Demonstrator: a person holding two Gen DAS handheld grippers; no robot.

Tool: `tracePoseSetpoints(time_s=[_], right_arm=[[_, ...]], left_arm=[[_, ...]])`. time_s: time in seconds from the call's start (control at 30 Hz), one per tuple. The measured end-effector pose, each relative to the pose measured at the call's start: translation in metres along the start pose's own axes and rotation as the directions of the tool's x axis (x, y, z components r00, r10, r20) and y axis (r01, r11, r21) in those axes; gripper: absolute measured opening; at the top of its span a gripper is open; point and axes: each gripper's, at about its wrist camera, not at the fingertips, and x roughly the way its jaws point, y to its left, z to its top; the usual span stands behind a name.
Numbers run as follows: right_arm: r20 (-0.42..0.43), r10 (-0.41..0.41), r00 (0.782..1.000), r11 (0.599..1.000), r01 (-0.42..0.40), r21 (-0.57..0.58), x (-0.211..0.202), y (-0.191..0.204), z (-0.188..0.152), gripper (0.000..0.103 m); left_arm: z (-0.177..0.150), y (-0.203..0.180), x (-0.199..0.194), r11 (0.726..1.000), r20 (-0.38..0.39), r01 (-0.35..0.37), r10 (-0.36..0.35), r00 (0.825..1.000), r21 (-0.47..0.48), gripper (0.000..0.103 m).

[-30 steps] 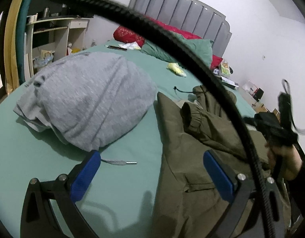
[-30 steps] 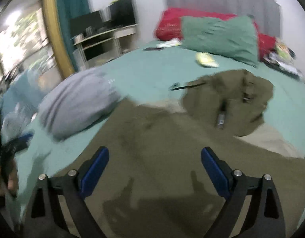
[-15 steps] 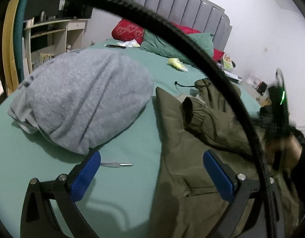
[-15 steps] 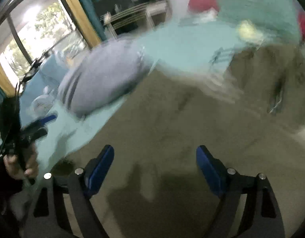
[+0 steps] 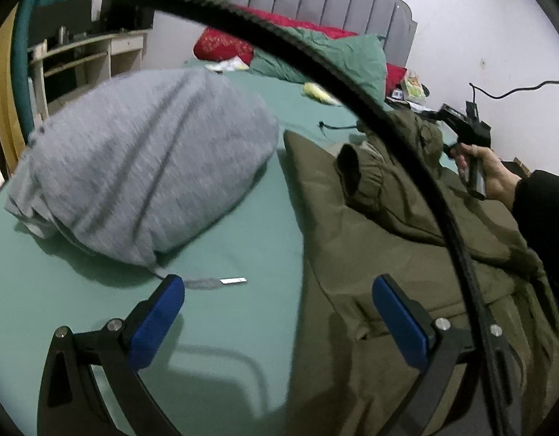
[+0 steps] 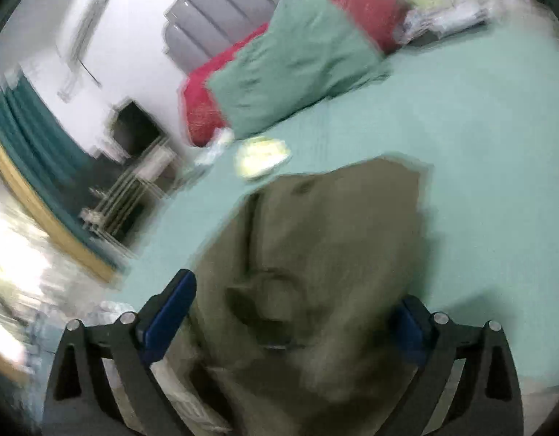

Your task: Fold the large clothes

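Note:
An olive green jacket (image 5: 406, 254) lies spread on the green bed (image 5: 243, 239), one sleeve cuff (image 5: 356, 167) folded over its body. My left gripper (image 5: 279, 312) is open and empty, low over the jacket's left edge. My right gripper (image 6: 290, 319) is open, with a fold of the jacket (image 6: 316, 254) lying between its fingers; that view is blurred. In the left wrist view the right gripper (image 5: 465, 127) is held in a hand above the jacket's far side.
A grey folded garment (image 5: 141, 174) lies left of the jacket. A small metal-tipped cord (image 5: 221, 281) lies on the sheet. Green pillow (image 5: 326, 58) and red pillow (image 5: 221, 47) sit at the headboard. A black cable (image 5: 388, 127) arcs across the left view. Shelves (image 5: 79, 58) stand left.
The right gripper swung from over the jacket's body up and toward its far end, tilting sharply. The left gripper shifted slightly closer to the grey garment.

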Motion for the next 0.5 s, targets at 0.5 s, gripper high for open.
tracePoseSetpoints(time_s=[0.5], right_arm=[[-0.477,-0.248,0.843,0.670,-0.206,-0.713,-0.195,0.171,-0.208,0.004]], left_arm=[[0.010,-0.027,-0.038,0.994,0.066,0.106,-0.105,0.992,-0.005,0.103]])
